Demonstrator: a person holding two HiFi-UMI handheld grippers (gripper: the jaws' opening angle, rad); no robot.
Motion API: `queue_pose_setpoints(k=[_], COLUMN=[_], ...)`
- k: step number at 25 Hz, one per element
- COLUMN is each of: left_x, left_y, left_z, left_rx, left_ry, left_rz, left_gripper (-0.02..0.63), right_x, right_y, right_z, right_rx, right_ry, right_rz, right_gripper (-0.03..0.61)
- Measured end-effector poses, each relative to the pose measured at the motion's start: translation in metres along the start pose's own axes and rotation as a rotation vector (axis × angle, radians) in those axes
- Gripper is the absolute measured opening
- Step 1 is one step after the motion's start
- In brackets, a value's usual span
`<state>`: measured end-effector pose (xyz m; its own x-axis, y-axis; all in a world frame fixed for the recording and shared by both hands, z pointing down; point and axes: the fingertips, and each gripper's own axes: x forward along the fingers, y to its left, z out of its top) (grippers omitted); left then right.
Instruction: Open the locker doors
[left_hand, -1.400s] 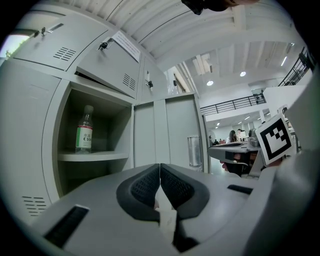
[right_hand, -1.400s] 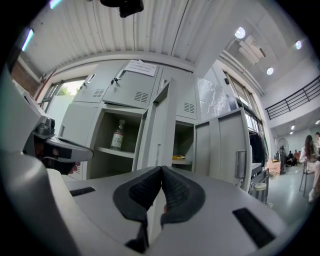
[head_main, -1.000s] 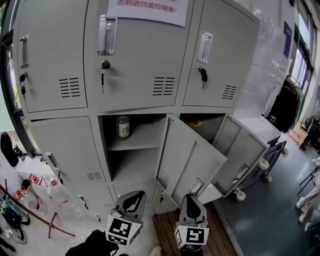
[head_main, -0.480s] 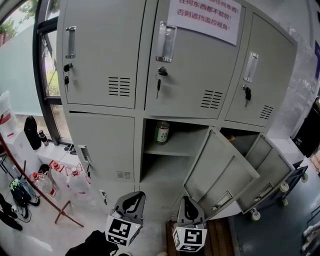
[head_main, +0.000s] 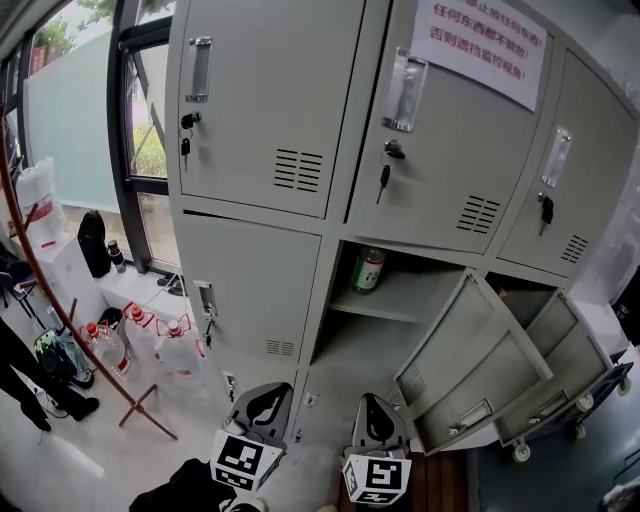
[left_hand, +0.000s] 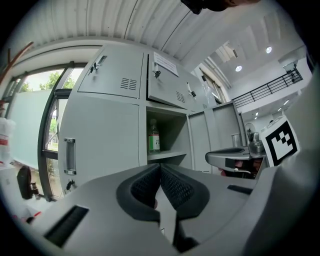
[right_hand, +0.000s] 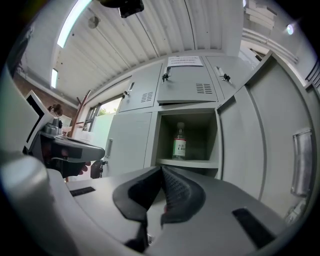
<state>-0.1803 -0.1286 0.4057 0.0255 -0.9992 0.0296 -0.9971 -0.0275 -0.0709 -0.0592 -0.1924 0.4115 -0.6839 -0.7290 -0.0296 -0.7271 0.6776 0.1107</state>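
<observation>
The grey lockers fill the head view. The upper row is closed, with keys in the locks. In the middle row the left door is closed, its handle on the left side. The centre locker stands open with a bottle on its shelf, its door swung out to the right. Beyond it another open door hangs out. My left gripper and right gripper are held low in front of the lockers, apart from them. Both are shut with nothing between the pads.
A window lies left of the lockers. Below it are a black bag, water jugs and a red stand on the floor. A paper notice is stuck on an upper door. Cart wheels show under the open doors.
Both grippers and the head view have swung left along the lockers. The closed left column and the window have come into view. The open doors have slid to the right. Both grippers stay shut.
</observation>
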Motion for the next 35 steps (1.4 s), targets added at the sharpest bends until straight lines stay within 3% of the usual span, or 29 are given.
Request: queue_pose_setpoints(k=[11,16,35], left_x=[0.006,0.0,-0.079], left_y=[0.005,0.026,0.192], left_z=[-0.001,-0.005,-0.021], left_rx=[-0.005,-0.001,-0.015], left_ry=[-0.001,0.012,0.044], left_rz=[0.007,0.05,0.392], left_gripper=[0.025,0.025,0.025], right_x=[0.006,0.02,0.125], right_y=[0.001,0.017,0.208], right_z=[-0.003,-0.003,0.012], right_rx=[-0.007,0.004,0.001], right_ry=[0.011,0.01,-0.04], right_rz=[0.006,0.054,0.436], right_gripper=[0.017,0.017,0.017])
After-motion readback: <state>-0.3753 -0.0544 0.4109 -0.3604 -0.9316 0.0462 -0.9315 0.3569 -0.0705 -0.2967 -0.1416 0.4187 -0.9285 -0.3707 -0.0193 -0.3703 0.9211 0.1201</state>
